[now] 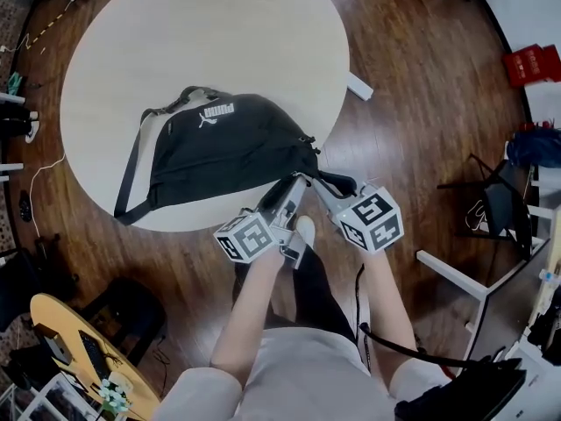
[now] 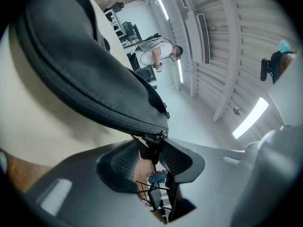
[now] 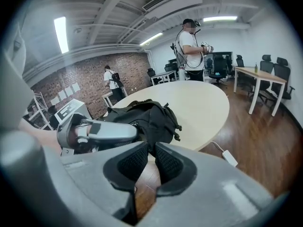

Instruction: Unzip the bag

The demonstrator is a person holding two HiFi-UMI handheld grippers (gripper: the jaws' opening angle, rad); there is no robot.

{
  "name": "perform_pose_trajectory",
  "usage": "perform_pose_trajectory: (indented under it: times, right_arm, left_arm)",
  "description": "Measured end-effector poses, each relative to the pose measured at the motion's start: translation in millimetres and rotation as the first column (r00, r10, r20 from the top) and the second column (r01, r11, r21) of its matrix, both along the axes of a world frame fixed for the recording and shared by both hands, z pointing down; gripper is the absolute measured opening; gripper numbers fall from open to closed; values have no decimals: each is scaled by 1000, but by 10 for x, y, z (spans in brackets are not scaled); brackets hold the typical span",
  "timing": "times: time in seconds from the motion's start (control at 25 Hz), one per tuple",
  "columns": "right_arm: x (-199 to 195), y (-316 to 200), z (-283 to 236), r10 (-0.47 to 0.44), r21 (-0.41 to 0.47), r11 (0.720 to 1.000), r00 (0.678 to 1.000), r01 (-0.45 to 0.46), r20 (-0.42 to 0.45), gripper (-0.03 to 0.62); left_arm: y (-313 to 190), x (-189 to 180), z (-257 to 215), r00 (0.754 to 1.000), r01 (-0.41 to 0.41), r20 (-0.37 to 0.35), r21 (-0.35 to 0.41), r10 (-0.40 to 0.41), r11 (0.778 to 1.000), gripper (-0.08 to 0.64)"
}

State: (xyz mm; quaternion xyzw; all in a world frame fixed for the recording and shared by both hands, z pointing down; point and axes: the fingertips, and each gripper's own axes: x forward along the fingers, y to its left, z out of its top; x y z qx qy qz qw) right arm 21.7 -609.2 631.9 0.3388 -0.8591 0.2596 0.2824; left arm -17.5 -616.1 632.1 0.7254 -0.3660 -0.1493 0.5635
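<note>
We make out one brand mark in the head view: a white logo (image 1: 213,114), a leaping cat with a short wordmark block beside it, printed on the black bag (image 1: 237,152) left of the frame's centre. Its letters are too small for us to read.

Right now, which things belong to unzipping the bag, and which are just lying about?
Job:
bag
zip pull
left gripper, open round the pull
right gripper, shut on the bag's end
table

Lying about:
power strip
red box
yellow board
</note>
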Motion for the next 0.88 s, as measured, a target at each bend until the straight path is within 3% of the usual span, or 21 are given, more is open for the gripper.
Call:
perform_pose_trajectory:
  times: [0.04, 0.16, 0.56, 0.88]
  right_arm:
    - [2, 2, 5, -1, -2, 1000, 1000, 1, -4, 38]
    - [19, -1, 20, 8, -6, 1000, 1000, -8, -10, 38]
    - [51, 10, 110, 79, -21, 997, 997, -79, -9, 40]
    - [47, 3, 93, 89, -9, 996, 996, -89, -32, 38]
  left_arm:
    - [-15, 5, -9, 1000, 5, -3, 3, -5, 1000, 130]
    - [-11, 34, -31, 999, -7, 37, 21, 6, 1000, 74]
    - [109, -76, 21, 999, -24, 33, -5, 24, 1000, 51]
    - [210, -446, 175, 997, -9, 72, -12, 10, 1000, 51]
